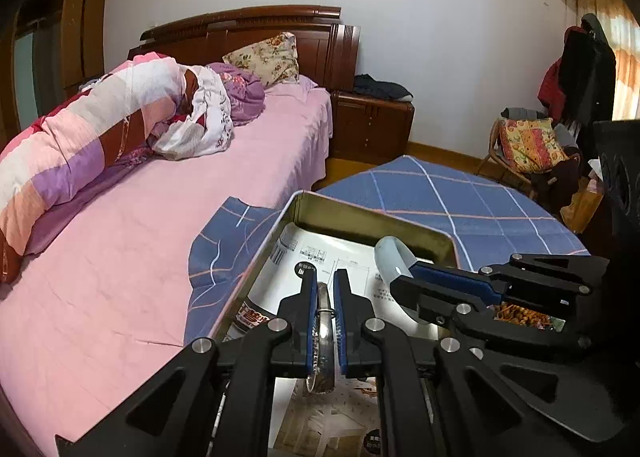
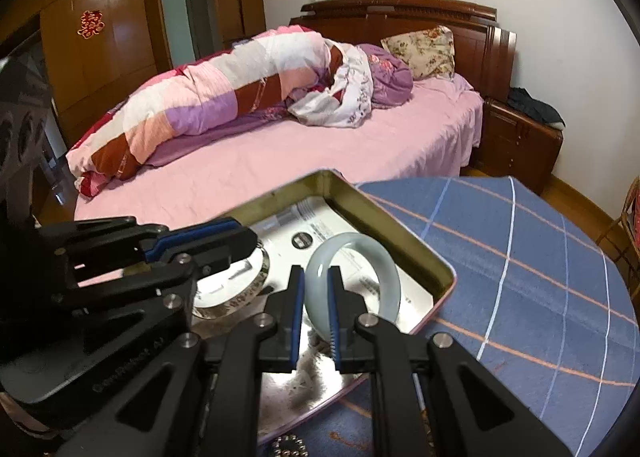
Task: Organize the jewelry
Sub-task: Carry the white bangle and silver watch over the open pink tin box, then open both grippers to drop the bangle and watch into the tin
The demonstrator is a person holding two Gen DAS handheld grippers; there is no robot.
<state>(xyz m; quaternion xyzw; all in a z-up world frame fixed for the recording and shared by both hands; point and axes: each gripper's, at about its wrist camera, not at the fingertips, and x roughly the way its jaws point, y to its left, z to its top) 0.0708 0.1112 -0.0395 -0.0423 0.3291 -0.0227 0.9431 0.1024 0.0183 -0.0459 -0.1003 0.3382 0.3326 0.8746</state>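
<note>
A shallow metal tin [image 1: 360, 213] [image 2: 404, 233] lined with printed paper stands on a blue checked tablecloth. My left gripper [image 1: 325, 277] is shut on a silver bangle [image 1: 323, 341], held edge-on over the tin; the bangle also shows in the right wrist view [image 2: 256, 277]. My right gripper [image 2: 316, 273] is shut on a pale jade bangle [image 2: 360, 257], upright over the tin's right part; it also shows in the left wrist view [image 1: 394, 261]. The right gripper [image 1: 408, 277] reaches in from the right in the left wrist view, the left gripper [image 2: 248, 237] from the left in the right wrist view.
The round table with the blue cloth [image 2: 540, 277] stands beside a pink bed [image 1: 160, 217] with a rolled quilt. A beaded bracelet [image 2: 288, 447] lies on the cloth near the tin's near edge. A nightstand [image 1: 372, 125] and a chair with a cushion [image 1: 528, 145] stand beyond.
</note>
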